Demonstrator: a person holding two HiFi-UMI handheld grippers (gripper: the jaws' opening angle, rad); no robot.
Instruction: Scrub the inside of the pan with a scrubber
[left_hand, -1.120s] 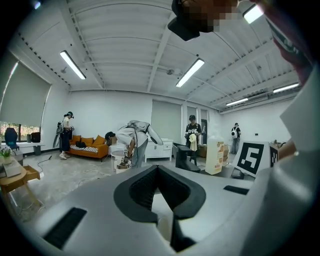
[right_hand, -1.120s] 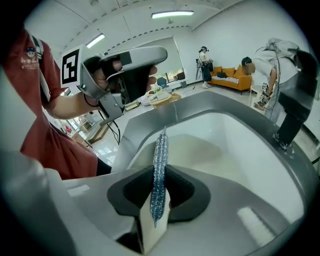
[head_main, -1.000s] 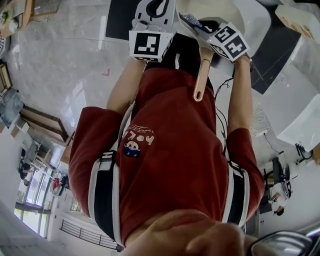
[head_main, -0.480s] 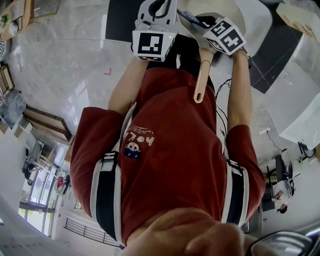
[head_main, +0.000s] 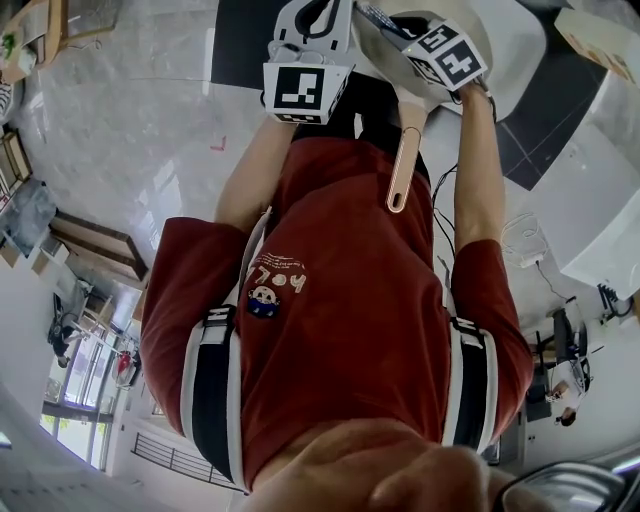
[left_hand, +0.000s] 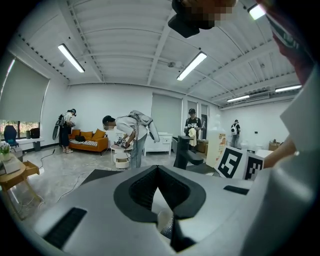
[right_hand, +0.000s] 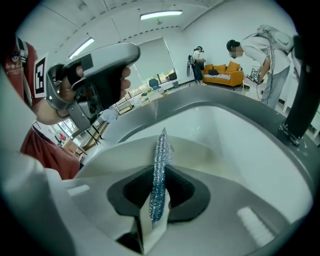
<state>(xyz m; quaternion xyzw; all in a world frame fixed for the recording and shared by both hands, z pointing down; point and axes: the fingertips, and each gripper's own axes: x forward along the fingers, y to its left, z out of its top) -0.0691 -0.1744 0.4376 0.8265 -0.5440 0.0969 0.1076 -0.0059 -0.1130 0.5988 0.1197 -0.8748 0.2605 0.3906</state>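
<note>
In the head view the pan's wooden handle (head_main: 402, 160) points back at the person's red shirt, and its cream bowl is mostly hidden under the two marker cubes. My left gripper (head_main: 318, 20) sits at the pan's left side. In the left gripper view its jaws (left_hand: 161, 200) are closed, with a cream edge of the pan (left_hand: 162, 207) pinched between the pads. My right gripper (right_hand: 157, 192) is shut on a flat, glittery silver-blue scrubber (right_hand: 160, 160), which stands edge-on over the cream inside of the pan (right_hand: 200, 150). The left gripper (right_hand: 95, 75), held by a hand, shows at the pan's far left.
A white sink basin (right_hand: 240, 125) lies under and around the pan, with a black faucet (right_hand: 302, 85) at its right. The faucet (left_hand: 187, 152) also shows ahead in the left gripper view. Several people stand in the room beyond. A dark floor mat (head_main: 240, 35) lies by the sink.
Both grippers and the pan have shifted slightly up and away in the head view; the right gripper's marker cube moved furthest. Both grips look unchanged.
</note>
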